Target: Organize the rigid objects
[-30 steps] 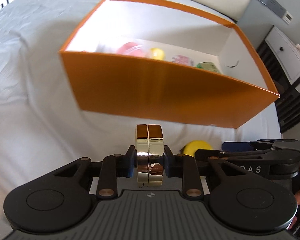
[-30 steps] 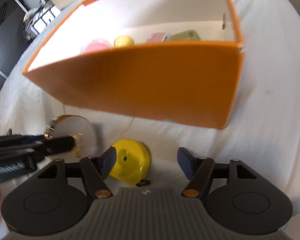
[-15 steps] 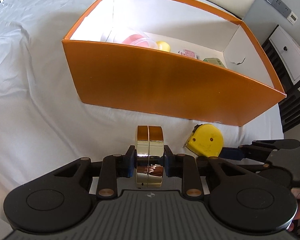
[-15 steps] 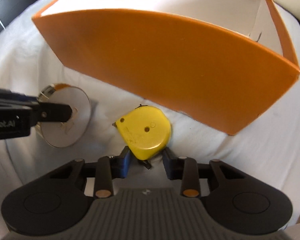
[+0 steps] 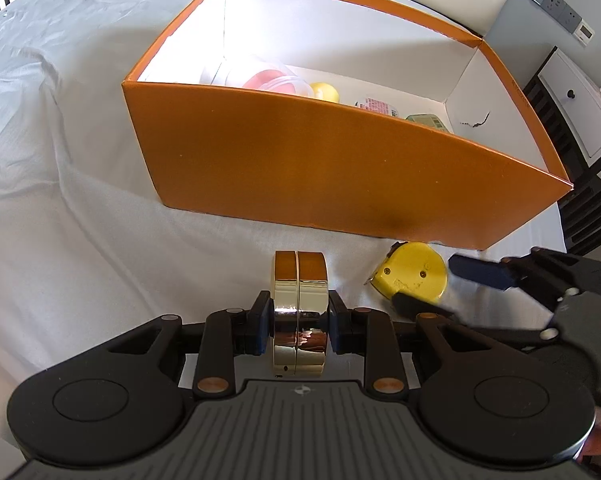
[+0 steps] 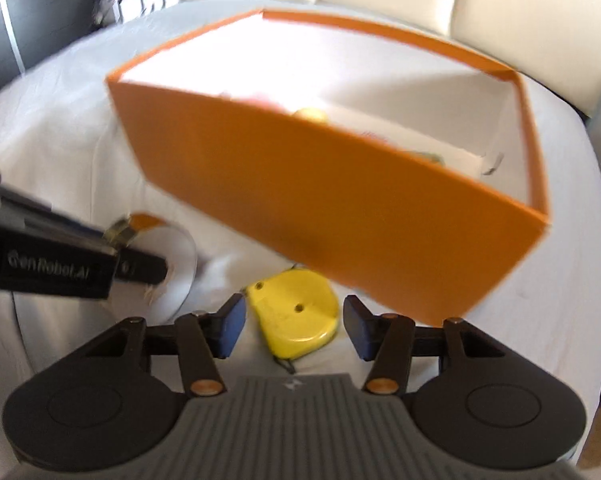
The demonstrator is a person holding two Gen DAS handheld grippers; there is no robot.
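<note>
While the large open orange cardboard box (image 5: 340, 168) stands beyond both tools on the white cloth-covered table (image 5: 80, 220), the flat yellow plastic tape measure (image 6: 294, 312) lies just before its near wall. The right gripper (image 6: 294, 322) is nearer; its jaws have just been opening and straddle the case without pressing it. The left gripper (image 5: 299, 322) is clamped on an upright gold metal disc-shaped tin (image 5: 300, 280).
</note>
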